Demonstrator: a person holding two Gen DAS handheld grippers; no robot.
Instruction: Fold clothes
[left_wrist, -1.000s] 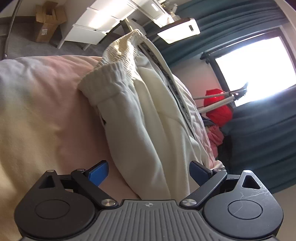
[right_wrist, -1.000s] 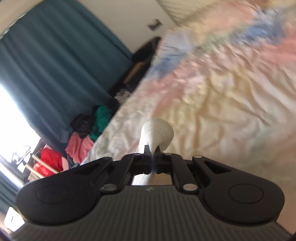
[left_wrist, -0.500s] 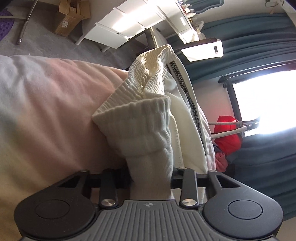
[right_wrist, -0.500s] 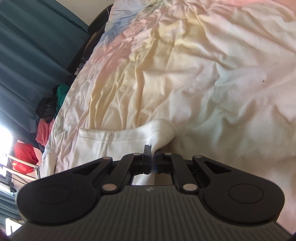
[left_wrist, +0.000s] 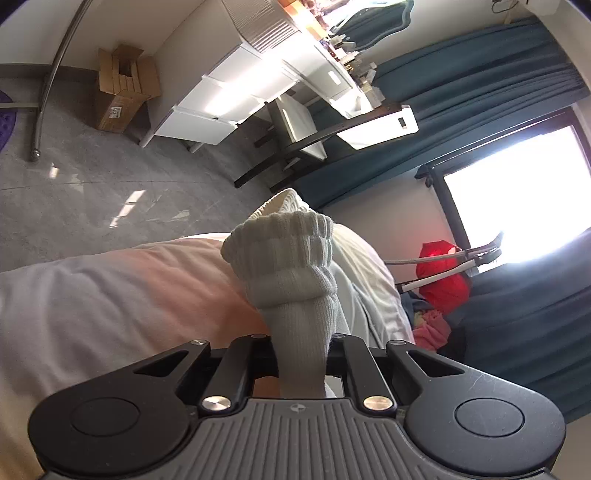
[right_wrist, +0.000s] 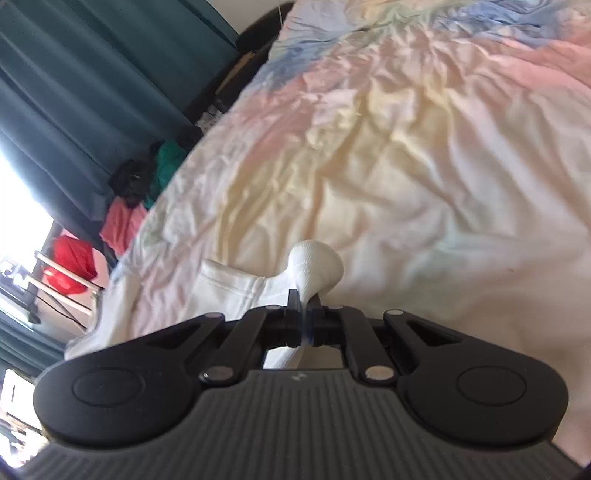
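Left gripper (left_wrist: 301, 354): I see its fingers closing, already pinching the ribbed cuff (left_wrist: 286, 254) of the white garment (right_wrist: 236, 291), lifted above the bed (left_wrist: 110, 295) near its edge. Right gripper (right_wrist: 304, 314): fingers clamped fully on another bunched part of the garment, the rest lying on the bed's rumpled pastel sheet (right_wrist: 424, 166).

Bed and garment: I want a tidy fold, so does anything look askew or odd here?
Nothing is damaged or spilled. The white garment is bunched rather than flat: the left gripper is closing on its ribbed cuff, and the right gripper pinches another fold. The bedsheet is wrinkled.
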